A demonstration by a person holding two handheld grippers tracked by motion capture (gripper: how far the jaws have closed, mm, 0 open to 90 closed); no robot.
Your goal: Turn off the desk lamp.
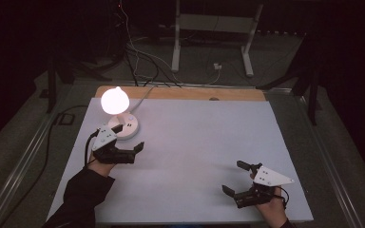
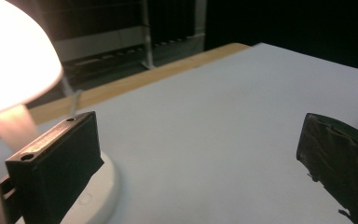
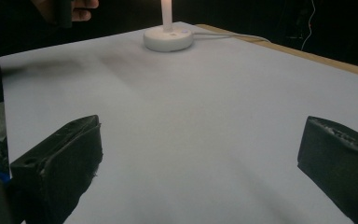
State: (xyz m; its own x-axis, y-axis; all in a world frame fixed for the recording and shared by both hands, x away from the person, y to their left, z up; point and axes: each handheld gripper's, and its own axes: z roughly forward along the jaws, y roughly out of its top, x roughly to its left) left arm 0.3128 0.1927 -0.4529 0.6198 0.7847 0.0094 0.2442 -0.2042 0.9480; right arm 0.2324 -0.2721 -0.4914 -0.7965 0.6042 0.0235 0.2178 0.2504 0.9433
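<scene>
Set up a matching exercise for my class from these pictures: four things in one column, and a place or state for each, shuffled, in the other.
Things:
1. lamp
2. left hand-held gripper
3. right hand-held gripper
4. white sheet

Places or states:
A. open, at the near right of the table
B. lit, at the far left of the sheet
C. covers most of the wooden table
D. open, right beside the lamp's round base

Pairs: 1-B, 2-D, 3-A, 4-C
</scene>
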